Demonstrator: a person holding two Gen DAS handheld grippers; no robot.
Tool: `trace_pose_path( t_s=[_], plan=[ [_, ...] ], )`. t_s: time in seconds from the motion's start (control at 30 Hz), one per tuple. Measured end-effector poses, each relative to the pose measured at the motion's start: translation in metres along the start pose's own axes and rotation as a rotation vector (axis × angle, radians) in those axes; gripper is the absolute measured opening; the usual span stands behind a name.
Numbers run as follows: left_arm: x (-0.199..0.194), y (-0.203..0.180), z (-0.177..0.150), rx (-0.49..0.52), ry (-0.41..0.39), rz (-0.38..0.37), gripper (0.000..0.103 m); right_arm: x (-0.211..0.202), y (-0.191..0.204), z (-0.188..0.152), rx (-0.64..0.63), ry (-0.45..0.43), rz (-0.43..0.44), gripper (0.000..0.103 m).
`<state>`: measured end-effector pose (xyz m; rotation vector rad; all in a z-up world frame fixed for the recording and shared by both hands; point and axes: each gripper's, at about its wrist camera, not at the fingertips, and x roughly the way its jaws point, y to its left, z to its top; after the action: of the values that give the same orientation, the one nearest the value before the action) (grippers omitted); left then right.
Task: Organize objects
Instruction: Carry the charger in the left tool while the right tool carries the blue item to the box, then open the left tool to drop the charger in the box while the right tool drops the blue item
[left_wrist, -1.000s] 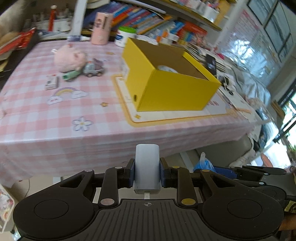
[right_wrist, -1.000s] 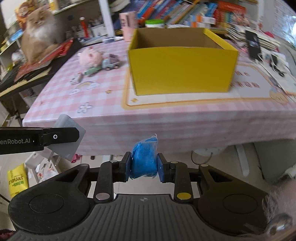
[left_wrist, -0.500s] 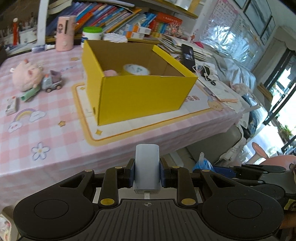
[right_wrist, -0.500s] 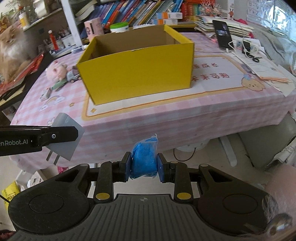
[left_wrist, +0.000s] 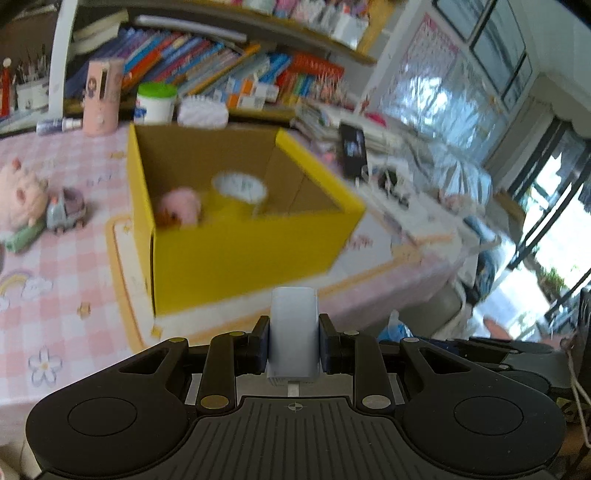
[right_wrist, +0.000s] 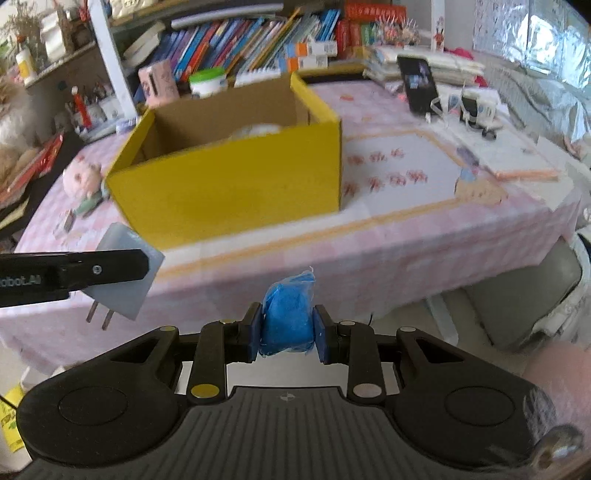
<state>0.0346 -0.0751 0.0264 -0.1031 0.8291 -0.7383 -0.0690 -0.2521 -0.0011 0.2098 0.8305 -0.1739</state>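
My left gripper (left_wrist: 294, 341) is shut on a white plug adapter (left_wrist: 294, 328), held in the air just before the table's front edge. The adapter also shows in the right wrist view (right_wrist: 123, 271), with its two prongs pointing down. My right gripper (right_wrist: 288, 330) is shut on a blue wrapped packet (right_wrist: 289, 317), also short of the table. An open yellow box (left_wrist: 236, 236) stands on a mat ahead of both; it also shows in the right wrist view (right_wrist: 229, 184). A pink plush (left_wrist: 181, 206) and a tape roll (left_wrist: 238, 188) lie inside it.
On the pink checked tablecloth (left_wrist: 55, 317) left of the box lie a pink pig plush (left_wrist: 20, 197) and a toy truck (left_wrist: 66, 214). A pink cup (left_wrist: 101, 98), a white jar (left_wrist: 155, 103) and books stand behind. A phone (right_wrist: 419, 86) and cables lie right.
Both grippers have moved closer to the table and higher, so the box looks larger and its inside shows. Both still hold their objects.
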Motion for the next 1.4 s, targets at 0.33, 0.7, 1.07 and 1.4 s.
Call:
trace_pose_path(
  t_s=[0.33, 0.7, 1.07, 1.4],
  plan=[
    [0.006, -0.004, 0.068, 0.002, -0.191, 0.054, 0.024, -0.004, -0.014, 0.086, -0.035, -0.183, 0.060, 0.027],
    [0.062, 0.019, 0.086, -0.036, -0.136, 0.221, 0.024, 0.041, -0.012, 0.152, -0.153, -0.208, 0.164, 0.027],
    [0.114, 0.021, 0.083, 0.020, 0.001, 0.330, 0.024, 0.113, 0.010, 0.173, -0.311, -0.100, 0.246, 0.027],
    [0.140, 0.025, 0.078, -0.014, 0.085, 0.345, 0.025, 0.170, 0.019, 0.183, -0.469, 0.070, 0.262, 0.027]
  ],
)
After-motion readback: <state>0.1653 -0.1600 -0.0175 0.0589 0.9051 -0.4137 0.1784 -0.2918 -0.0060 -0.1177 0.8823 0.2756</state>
